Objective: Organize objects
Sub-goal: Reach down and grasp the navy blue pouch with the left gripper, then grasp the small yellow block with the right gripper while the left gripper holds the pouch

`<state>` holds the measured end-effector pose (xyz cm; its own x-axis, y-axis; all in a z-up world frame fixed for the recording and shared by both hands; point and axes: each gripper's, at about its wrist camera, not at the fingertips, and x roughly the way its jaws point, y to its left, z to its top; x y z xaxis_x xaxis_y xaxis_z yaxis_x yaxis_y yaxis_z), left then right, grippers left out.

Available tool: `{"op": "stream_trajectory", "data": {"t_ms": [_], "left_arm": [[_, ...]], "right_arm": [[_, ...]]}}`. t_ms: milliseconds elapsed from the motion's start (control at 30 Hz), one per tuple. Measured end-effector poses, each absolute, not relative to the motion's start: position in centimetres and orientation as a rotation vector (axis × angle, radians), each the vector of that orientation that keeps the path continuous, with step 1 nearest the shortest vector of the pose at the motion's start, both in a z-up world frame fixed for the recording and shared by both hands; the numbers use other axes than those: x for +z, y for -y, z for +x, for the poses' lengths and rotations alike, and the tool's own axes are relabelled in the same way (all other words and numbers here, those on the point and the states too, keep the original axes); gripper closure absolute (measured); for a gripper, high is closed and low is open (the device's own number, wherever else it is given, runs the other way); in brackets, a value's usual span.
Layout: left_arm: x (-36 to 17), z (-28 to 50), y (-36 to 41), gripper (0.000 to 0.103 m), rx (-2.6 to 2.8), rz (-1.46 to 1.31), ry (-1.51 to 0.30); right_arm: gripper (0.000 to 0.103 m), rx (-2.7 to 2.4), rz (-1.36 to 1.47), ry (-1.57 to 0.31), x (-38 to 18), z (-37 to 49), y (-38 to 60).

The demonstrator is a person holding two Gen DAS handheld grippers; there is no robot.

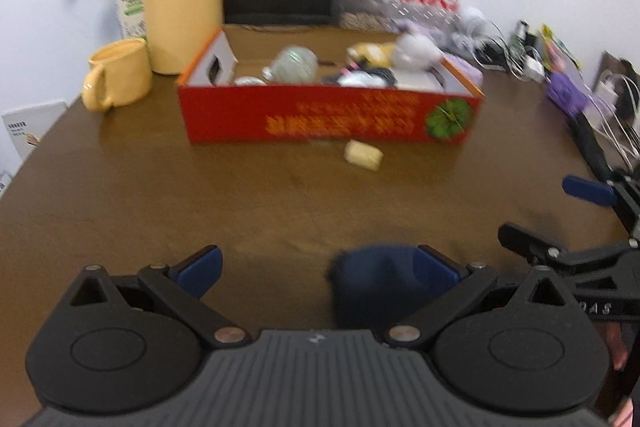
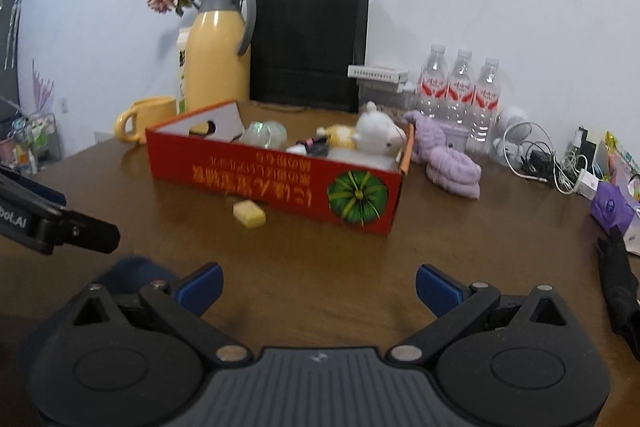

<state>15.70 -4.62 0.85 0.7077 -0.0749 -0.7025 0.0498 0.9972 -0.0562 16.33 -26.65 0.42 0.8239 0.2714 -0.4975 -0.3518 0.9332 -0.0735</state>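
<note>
Red box (image 2: pixel 276 183) holds several toys; one yellow block (image 2: pixel 249 214) outside, just beside

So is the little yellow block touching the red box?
Apart. In the right wrist view, a strip of brown table shows between the yellow block and the red box.

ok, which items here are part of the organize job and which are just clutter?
Job:
red box
yellow block on the table in front of it
dark blue item by the left gripper
right gripper

Clutter:
thermos
mug
black bag
water bottles
cables
</note>
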Motion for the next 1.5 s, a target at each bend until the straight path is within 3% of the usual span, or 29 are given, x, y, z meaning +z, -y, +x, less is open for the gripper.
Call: {"op": "stream_trajectory", "data": {"t_ms": [600, 967, 1000, 1067, 1100, 1500], "left_arm": [[-3.1, 15.5, 8.7, 0.0, -0.049, 0.007, -0.967], [-3.3, 15.3, 8.8, 0.001, -0.022, 0.02, -0.938], [-3.3, 15.2, 8.9, 0.003, -0.027, 0.022, -0.932], [-2.9, 14.8, 9.1, 0.027, -0.054, 0.033, -0.911], [-2.6, 14.6, 9.3, 0.032, -0.068, 0.039, -0.903], [-2.2, 14.9, 8.2, 0.039, -0.103, 0.023, -0.879]], "right_arm": [[0.0, 0.372, -0.282, -0.575, 0.0, 14.2, 28.3], [0.0, 0.383, -0.275, -0.581, -0.2, 14.7, 27.9], [0.0, 0.384, -0.277, -0.582, -0.2, 14.8, 27.9], [0.0, 0.386, -0.282, -0.583, -0.2, 15.0, 27.6], [0.0, 0.386, -0.284, -0.584, -0.1, 15.1, 27.5], [0.0, 0.401, -0.262, -0.582, 0.1, 16.6, 25.6]]}}
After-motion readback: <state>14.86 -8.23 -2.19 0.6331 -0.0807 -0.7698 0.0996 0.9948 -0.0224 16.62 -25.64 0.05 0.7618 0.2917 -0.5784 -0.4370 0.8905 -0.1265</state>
